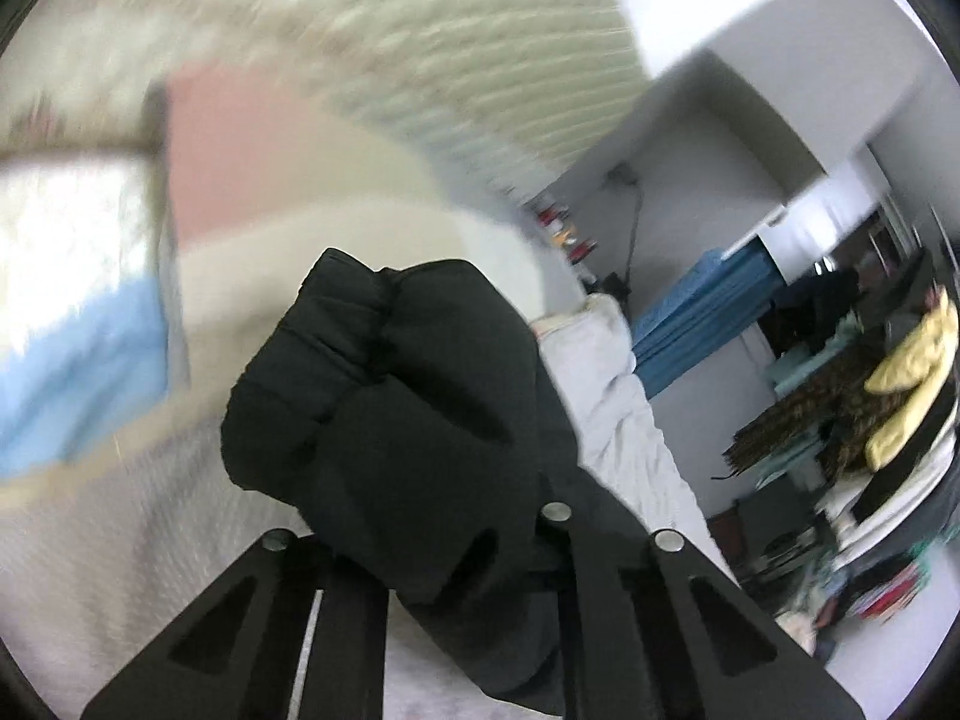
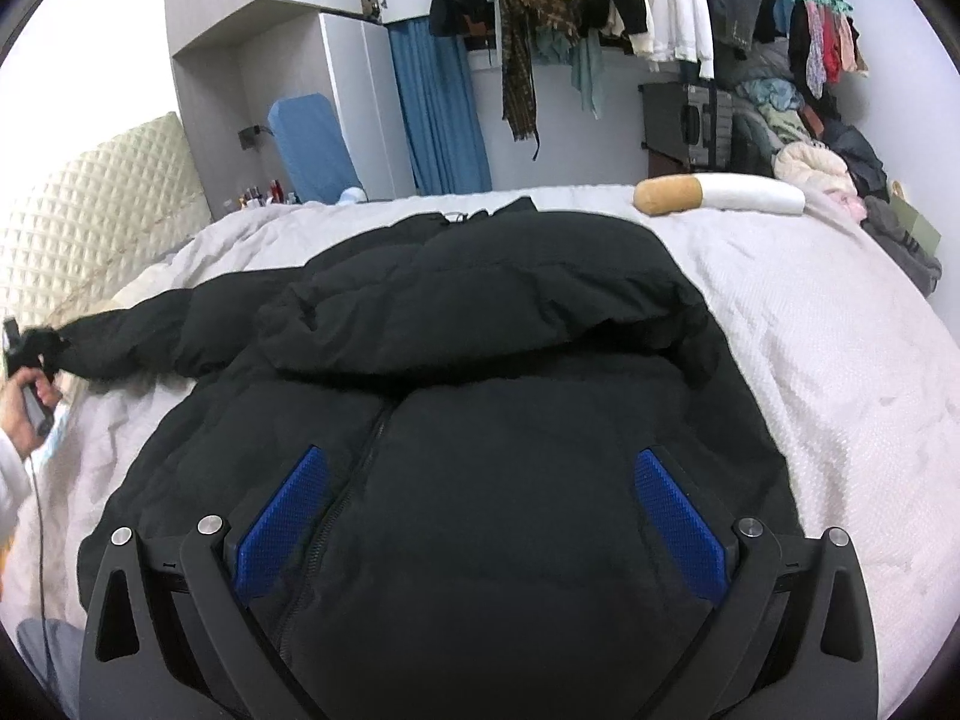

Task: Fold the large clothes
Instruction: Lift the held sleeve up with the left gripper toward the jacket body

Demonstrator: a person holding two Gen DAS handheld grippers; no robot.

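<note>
Black puffer jacket (image 2: 480,396) lies front-up on the bed (image 2: 810,324), collar toward the far edge. Left gripper (image 1: 420,540) is clamped on the cuff of the sleeve (image 2: 120,336), stretched sideways off the body. Right gripper (image 2: 480,516) hovers over the hem, wide apart, holding nothing. Left hand looks nearer for the sleeve fold.

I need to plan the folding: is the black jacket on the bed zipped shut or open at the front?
Zipped shut, as far as visible: on the jacket, the zipper runs closed between the front panels; its lower end is hidden.
</note>
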